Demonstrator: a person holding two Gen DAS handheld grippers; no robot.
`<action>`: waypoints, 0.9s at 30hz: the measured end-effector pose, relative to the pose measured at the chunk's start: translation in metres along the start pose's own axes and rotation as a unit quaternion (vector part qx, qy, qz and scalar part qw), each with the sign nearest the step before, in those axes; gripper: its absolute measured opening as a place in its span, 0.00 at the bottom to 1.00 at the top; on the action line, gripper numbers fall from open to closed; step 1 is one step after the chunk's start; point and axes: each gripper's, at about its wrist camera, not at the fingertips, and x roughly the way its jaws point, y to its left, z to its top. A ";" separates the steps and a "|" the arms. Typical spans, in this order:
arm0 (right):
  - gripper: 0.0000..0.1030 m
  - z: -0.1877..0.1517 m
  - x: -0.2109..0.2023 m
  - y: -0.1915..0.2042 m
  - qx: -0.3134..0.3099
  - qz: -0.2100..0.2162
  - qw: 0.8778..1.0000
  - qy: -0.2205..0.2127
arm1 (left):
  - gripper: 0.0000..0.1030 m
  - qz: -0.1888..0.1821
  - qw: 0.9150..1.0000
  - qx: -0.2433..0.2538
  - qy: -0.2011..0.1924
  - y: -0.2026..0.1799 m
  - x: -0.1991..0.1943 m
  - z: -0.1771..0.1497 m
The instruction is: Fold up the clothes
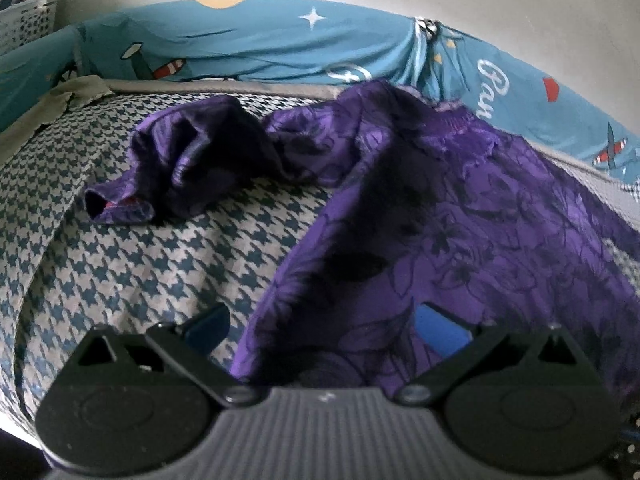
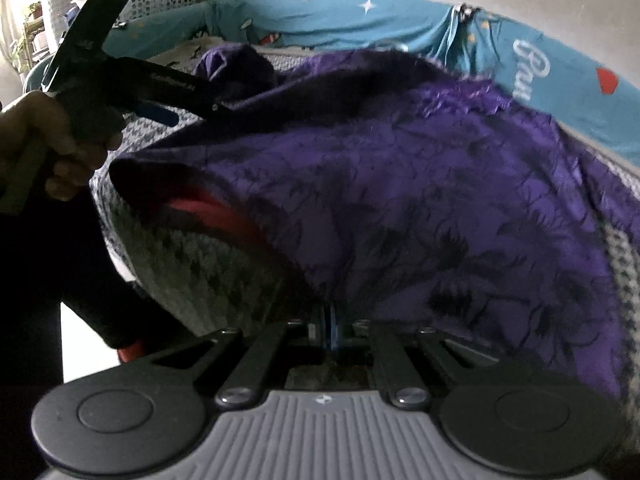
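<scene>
Bed w/ checked cover [image 1: 132,264], blue cartoon sheet [image 1: 256,48] along the wall behind. Purple top [image 1: 500,220] lies spread on the cover, sleeve [image 1: 180,164] bunched to the left. Left gripper [image 1: 324,328] spread wide over the hem. Right gripper [image 2: 331,330] pinched tight on the top's near edge.

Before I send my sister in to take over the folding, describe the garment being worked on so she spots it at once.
Look at the bed covered in a blue-and-white houndstooth blanket, backed by a teal cartoon-print sheet. Spread across it is the purple garment, one sleeve bunched toward the left. It is the only shiny purple cloth there, with a dark floral pattern.
</scene>
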 end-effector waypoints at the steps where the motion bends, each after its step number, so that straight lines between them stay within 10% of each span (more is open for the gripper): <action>1: 0.05 -0.001 0.000 0.000 0.003 0.001 1.000 0.004 | 1.00 -0.001 1.000 0.007 0.002 -0.003 0.001 -0.002; 17: 0.05 0.000 -0.023 -0.042 0.154 -0.019 0.984 -0.084 | 1.00 -0.003 0.994 0.100 0.042 -0.035 0.005 -0.036; 27: 0.09 -0.007 -0.014 -0.055 0.187 -0.060 0.980 -0.033 | 1.00 -0.018 0.995 0.087 0.035 -0.029 -0.007 -0.041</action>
